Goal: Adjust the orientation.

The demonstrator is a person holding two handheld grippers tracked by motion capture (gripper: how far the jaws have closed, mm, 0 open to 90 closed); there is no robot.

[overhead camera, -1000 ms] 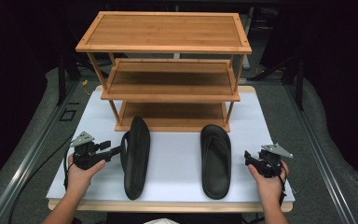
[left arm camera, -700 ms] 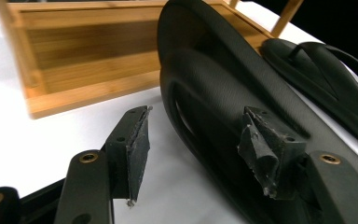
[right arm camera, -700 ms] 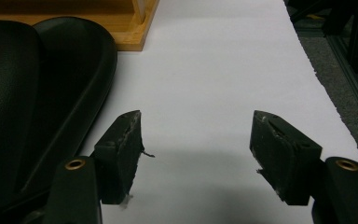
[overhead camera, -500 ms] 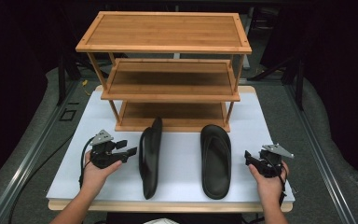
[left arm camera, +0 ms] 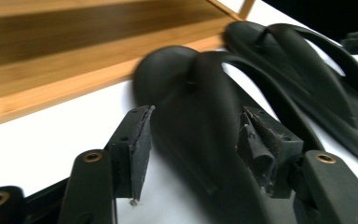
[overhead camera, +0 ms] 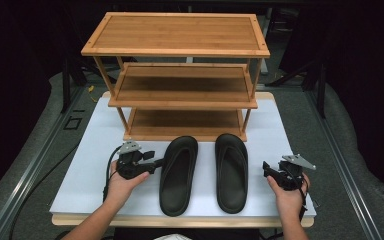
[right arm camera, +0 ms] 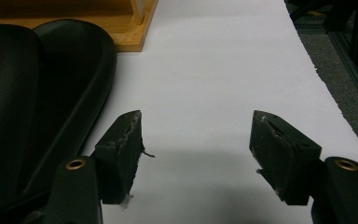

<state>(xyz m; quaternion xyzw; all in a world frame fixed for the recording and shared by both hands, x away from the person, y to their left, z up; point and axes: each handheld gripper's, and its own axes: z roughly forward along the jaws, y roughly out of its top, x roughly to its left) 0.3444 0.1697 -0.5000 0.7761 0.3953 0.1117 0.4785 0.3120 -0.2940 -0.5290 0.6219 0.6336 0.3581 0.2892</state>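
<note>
While the left claw [overhead camera: 156, 163] sits wide open right beside the left slipper [overhead camera: 178, 172], the job looks like getting both slippers neat in front of the wooden rack [overhead camera: 180, 75]. Seen from the left claw's camera, its jaws stand on either side of the slipper's outer edge, and the pads do not press on it. The claw has been closing a little just now. The slipper has slid over toward its partner.

To do this step well, I think the left claw should push or pinch low on the thick edge, not on the thin strap. It should go slowly so the slipper stays flat and does not tip onto its side. The slipper should stop just beside the right slipper [overhead camera: 231, 170], with the toes pointing at the rack.

The right claw [overhead camera: 269, 170] is open too, with nothing between its jaws. It rests on the white surface [overhead camera: 95, 165], near the right slipper but not touching it.

Counting now: two black slippers, two claws, one rack with three shelves.
</note>
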